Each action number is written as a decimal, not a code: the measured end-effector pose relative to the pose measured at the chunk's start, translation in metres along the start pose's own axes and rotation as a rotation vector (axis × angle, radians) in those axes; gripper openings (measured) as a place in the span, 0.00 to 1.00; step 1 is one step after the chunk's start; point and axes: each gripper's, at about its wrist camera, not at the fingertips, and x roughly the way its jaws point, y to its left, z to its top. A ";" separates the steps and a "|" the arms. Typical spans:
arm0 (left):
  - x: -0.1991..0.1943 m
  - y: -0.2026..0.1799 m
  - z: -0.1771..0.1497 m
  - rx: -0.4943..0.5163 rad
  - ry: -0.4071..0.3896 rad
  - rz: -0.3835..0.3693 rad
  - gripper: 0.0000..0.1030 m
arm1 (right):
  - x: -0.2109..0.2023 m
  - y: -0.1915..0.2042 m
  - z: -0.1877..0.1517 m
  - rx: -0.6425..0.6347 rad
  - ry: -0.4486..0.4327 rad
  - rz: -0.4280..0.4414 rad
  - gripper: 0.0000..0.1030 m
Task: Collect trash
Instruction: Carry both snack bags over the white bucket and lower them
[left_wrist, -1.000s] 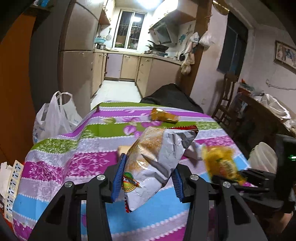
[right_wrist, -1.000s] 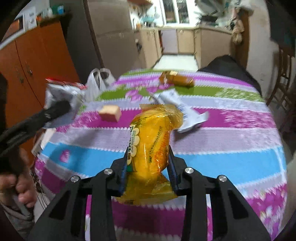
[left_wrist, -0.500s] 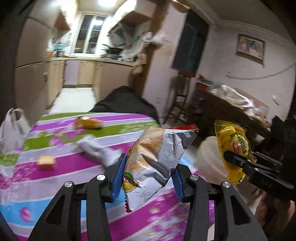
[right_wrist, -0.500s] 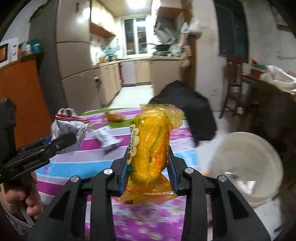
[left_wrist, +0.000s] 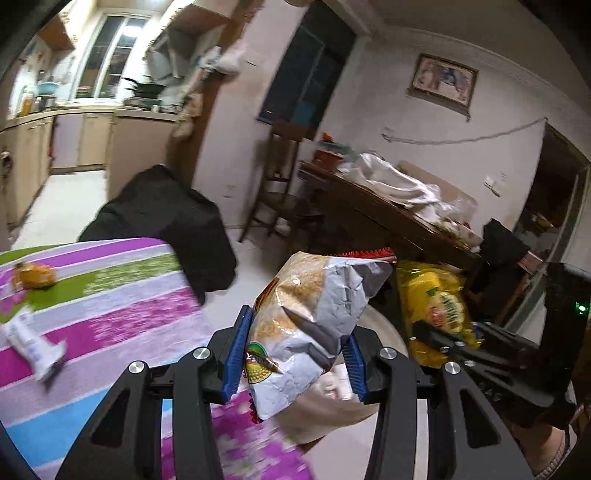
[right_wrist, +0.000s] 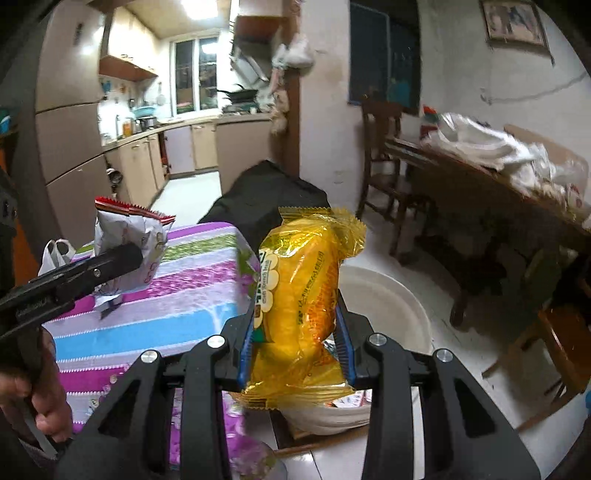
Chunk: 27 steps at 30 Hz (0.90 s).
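Observation:
My left gripper (left_wrist: 293, 354) is shut on a silver snack bag (left_wrist: 310, 325) with a red top edge, held in the air past the table's right edge. My right gripper (right_wrist: 295, 343) is shut on a yellow snack packet (right_wrist: 301, 295). Both hang over a white round bin (right_wrist: 388, 295) on the floor beside the table; the bin also shows in the left wrist view (left_wrist: 384, 328). The yellow packet (left_wrist: 436, 306) shows to the right in the left wrist view, the silver bag (right_wrist: 125, 240) to the left in the right wrist view.
The striped tablecloth (left_wrist: 110, 295) still bears an orange wrapper (left_wrist: 33, 275) and a white wrapper (left_wrist: 33, 343). A black covered chair (left_wrist: 166, 221) stands behind the table. A wooden table (right_wrist: 480, 192) and chairs (right_wrist: 384, 166) are at right.
Both grippers have swung to the right, away from the table top, with their bags held. The white bin now lies under them.

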 end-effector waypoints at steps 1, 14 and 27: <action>0.014 -0.011 0.004 0.003 0.010 -0.007 0.46 | 0.006 -0.012 0.003 0.015 0.015 -0.008 0.33; 0.138 -0.043 0.013 -0.092 0.156 -0.042 0.46 | 0.064 -0.076 -0.002 0.121 0.188 0.000 0.33; 0.172 -0.030 -0.013 -0.111 0.221 -0.017 0.46 | 0.084 -0.095 -0.015 0.138 0.241 0.006 0.33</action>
